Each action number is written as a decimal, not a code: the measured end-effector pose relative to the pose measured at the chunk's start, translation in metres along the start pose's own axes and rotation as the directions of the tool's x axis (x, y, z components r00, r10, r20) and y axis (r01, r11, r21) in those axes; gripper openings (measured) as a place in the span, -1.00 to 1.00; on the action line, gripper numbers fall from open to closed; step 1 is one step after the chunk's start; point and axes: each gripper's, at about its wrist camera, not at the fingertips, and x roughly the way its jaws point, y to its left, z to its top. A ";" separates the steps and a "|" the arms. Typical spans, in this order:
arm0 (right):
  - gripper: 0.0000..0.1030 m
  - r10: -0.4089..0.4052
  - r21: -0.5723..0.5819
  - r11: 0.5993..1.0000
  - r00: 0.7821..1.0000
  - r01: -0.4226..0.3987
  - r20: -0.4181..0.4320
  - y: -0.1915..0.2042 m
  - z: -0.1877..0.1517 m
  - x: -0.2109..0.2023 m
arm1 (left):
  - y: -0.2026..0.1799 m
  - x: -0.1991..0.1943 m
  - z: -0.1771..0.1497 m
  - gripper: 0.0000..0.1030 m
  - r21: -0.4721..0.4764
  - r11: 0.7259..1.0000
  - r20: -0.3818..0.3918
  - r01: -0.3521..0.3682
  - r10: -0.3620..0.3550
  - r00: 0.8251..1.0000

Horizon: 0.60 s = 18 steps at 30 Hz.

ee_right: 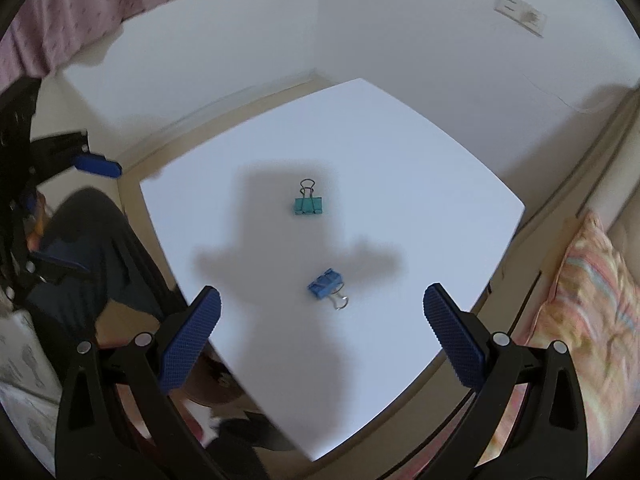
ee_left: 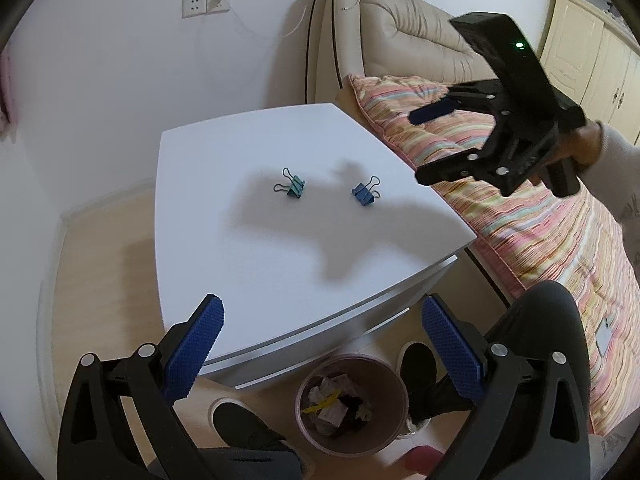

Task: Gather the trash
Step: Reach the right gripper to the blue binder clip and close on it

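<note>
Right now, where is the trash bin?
In the left wrist view, the trash bin stands on the floor beside the white table's near edge, between the person's shoes.

Light: the room is lit evenly and softly, rather bright, without glare.
Shadows: broad grey gripper-shaped shadows are cast on the white table (ee_left: 248,264), with soft edges.
Blur: the left wrist view is sharp; in the right wrist view the left and right borders are smeared, the striped pillow (ee_right: 580,312) too.
Distortion: straight edges are bent strongly, and black corners are seen.
</note>
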 end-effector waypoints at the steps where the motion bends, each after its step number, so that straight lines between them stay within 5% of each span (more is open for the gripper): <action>1: 0.93 0.006 -0.015 1.000 1.000 -0.007 -0.005 -0.001 0.001 0.004 | 0.001 0.001 0.000 0.85 -0.003 1.000 -0.003 -0.001 0.001 1.000; 6: 0.90 0.042 -0.093 0.995 0.998 -0.045 -0.037 -0.006 0.005 0.027 | 0.007 0.008 0.002 0.85 -0.025 1.000 -0.015 -0.002 0.002 1.000; 18: 0.24 0.125 -0.185 0.972 0.987 -0.143 -0.103 -0.007 0.002 0.068 | 0.021 0.028 0.001 0.85 -0.060 0.998 -0.059 -0.001 -0.002 0.998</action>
